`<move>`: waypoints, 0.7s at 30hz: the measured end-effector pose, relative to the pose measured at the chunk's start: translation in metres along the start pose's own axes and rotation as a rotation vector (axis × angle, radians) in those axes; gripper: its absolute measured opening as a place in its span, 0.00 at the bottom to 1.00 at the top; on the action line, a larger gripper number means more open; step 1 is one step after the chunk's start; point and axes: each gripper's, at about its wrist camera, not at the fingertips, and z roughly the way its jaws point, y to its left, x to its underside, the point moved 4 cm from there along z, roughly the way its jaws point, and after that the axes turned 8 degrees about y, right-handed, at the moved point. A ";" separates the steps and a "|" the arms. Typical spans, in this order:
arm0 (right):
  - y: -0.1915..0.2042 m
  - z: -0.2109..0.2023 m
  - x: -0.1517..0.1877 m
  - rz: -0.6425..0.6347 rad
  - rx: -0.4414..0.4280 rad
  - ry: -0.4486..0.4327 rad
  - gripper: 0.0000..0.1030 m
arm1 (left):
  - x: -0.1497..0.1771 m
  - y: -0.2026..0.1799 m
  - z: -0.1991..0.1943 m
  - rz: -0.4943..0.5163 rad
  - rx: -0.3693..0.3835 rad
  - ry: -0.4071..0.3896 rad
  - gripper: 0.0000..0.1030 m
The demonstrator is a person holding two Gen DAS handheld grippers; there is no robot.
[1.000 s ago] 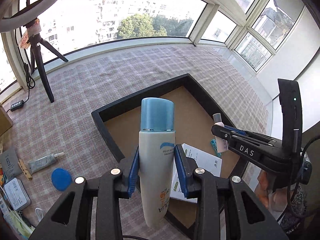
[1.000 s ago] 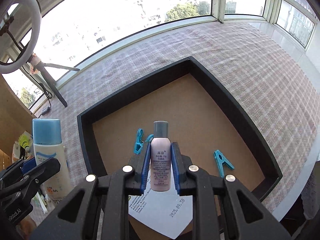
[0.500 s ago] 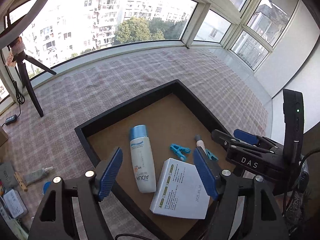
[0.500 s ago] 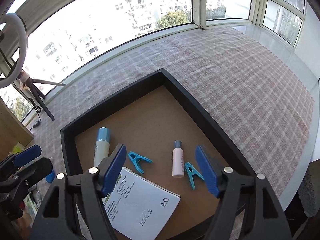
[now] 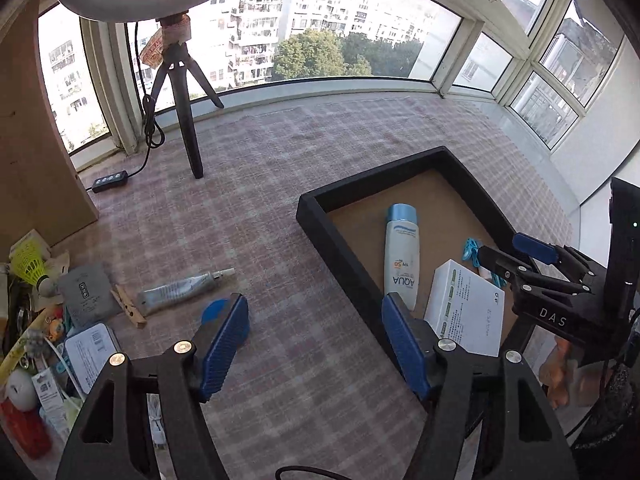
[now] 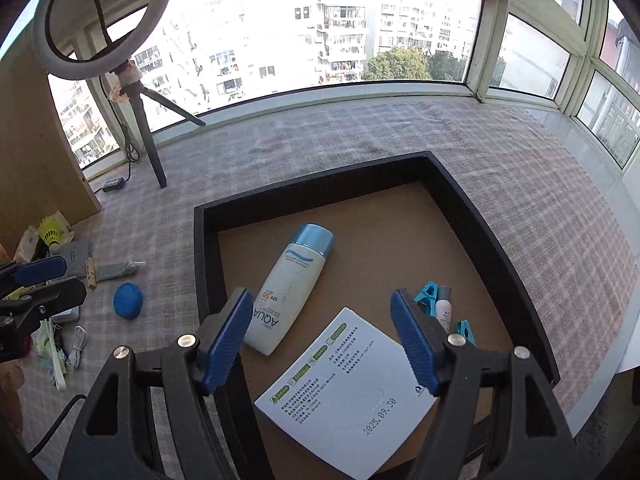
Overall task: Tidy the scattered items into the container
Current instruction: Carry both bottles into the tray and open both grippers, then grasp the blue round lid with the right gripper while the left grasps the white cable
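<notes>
Between the spread, empty jaws of the left gripper [image 5: 314,346], now narrowing slightly, checked cloth [image 5: 280,208] is lying bare. Just ahead-left are waiting a blue disc [image 5: 214,312] and a tube [image 5: 180,290], probably next. Ahead-right, the black tray [image 5: 340,264] is holding the sunscreen bottle [image 5: 402,258]; its raised rim needs clearing. The right gripper [image 6: 320,338] is hovering open, empty, over the tray.
</notes>
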 end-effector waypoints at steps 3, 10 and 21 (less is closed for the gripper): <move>0.030 0.000 0.003 -0.073 0.000 -0.008 0.68 | 0.018 0.027 -0.004 -0.006 -0.045 0.009 0.64; 0.101 0.011 0.012 -0.226 -0.072 0.039 0.68 | 0.061 0.090 0.006 -0.075 -0.056 0.085 0.56; 0.194 0.052 0.024 -0.487 -0.131 0.137 0.68 | 0.105 0.126 0.044 -0.125 -0.053 0.190 0.49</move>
